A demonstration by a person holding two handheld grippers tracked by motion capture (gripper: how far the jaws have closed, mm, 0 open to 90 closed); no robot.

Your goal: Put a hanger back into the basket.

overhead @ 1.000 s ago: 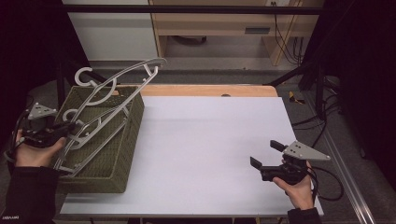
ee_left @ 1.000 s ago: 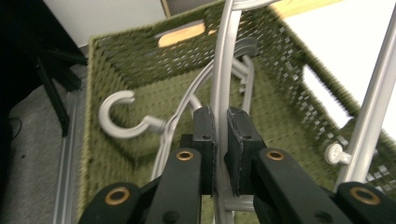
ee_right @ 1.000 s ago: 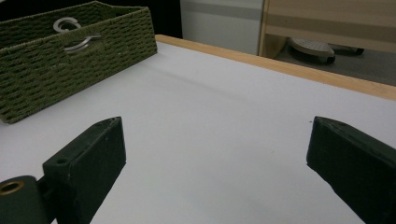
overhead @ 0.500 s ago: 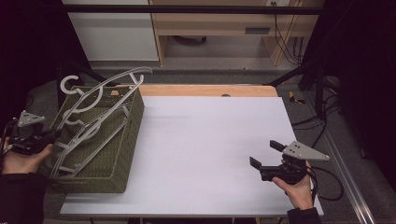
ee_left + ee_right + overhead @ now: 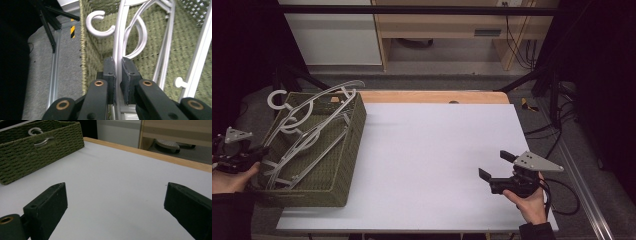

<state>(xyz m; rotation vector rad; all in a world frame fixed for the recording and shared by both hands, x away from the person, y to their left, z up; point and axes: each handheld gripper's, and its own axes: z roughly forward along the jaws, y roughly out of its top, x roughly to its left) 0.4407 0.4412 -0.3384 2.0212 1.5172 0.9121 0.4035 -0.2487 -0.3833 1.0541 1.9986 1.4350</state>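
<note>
Pale grey plastic hangers [image 5: 312, 135] lie slanted in a green woven basket [image 5: 347, 150] at the table's left, their hooks sticking out over its far left rim. At the basket's left side, my left gripper [image 5: 259, 150] is shut on one hanger. In the left gripper view its jaws [image 5: 118, 61] pinch that hanger's thin bar [image 5: 117, 37] just inside the basket wall [image 5: 92, 50]. My right gripper [image 5: 494, 165] rests near the table's front right, open with nothing in it. In the right gripper view its jaws [image 5: 116, 186] stand wide over the white tabletop [image 5: 112, 165].
The white tabletop [image 5: 437, 145] has a wooden strip [image 5: 432, 96] along its far edge. Beyond it are a wooden shelf unit [image 5: 437, 30] and cables on the floor. A metal rail [image 5: 579, 190] runs past the table's right side.
My left hand has moved left and down, drawing the gripped hangers lower and further left in the basket. The right gripper has stayed still.
</note>
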